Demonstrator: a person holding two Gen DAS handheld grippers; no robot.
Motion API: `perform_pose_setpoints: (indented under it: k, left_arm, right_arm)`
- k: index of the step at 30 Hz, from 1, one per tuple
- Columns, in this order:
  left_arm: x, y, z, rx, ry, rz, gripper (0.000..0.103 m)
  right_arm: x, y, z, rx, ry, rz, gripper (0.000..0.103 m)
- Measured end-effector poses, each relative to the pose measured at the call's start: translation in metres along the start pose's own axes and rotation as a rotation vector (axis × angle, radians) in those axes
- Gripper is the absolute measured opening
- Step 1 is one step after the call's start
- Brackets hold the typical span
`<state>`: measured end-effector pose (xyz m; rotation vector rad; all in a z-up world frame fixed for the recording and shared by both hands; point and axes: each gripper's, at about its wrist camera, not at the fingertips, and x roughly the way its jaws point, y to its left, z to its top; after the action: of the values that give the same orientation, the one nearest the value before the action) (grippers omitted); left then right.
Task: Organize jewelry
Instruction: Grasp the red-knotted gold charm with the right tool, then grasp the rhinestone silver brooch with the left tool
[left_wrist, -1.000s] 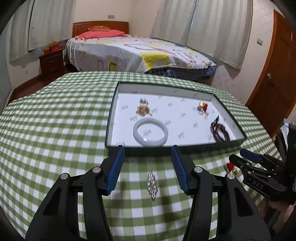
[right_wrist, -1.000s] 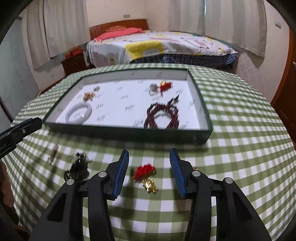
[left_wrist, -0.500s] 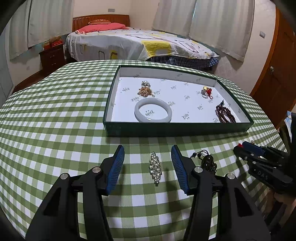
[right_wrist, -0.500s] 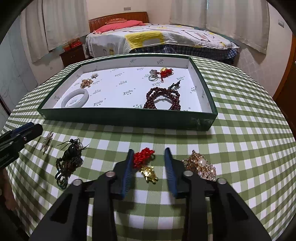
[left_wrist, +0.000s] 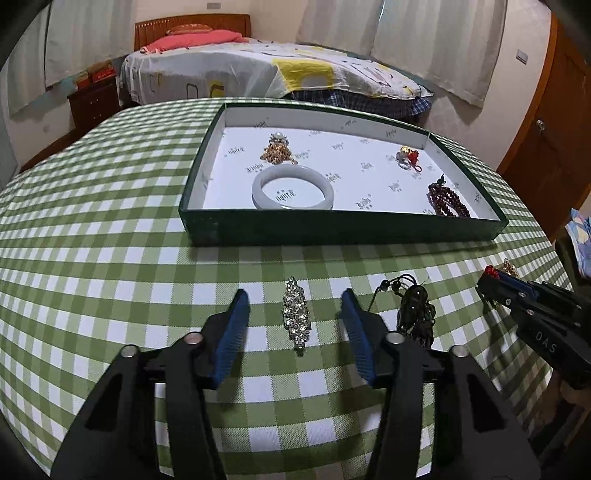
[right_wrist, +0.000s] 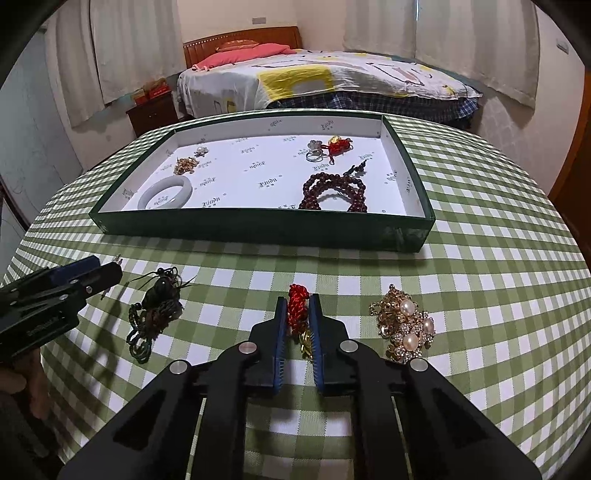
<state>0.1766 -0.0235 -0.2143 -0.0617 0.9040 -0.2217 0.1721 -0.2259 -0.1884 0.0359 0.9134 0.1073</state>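
A green tray with a white floor holds a jade bangle, a gold brooch, a red-knot ring charm and dark red beads. My left gripper is open, its jaws on either side of a silver rhinestone brooch lying on the cloth. My right gripper is shut on a red knot charm with a gold piece, on the cloth. It also shows in the left wrist view.
A dark corded pendant lies between the two grippers. A gold and pearl brooch lies right of my right gripper. The round table has a green checked cloth. A bed stands behind.
Both grippers have come down toward the table. The right jaws have closed on the red knot charm. The left jaws stay open around the silver brooch.
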Motion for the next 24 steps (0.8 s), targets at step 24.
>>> perform_pose_setpoints:
  k: [24]
  left_arm:
    - [-0.0062,-0.0003,-0.0010,0.016,-0.019,-0.017,0.014]
  right_arm:
    - [-0.0020,-0.0025,-0.0010,0.021,-0.009,0.008,0.012]
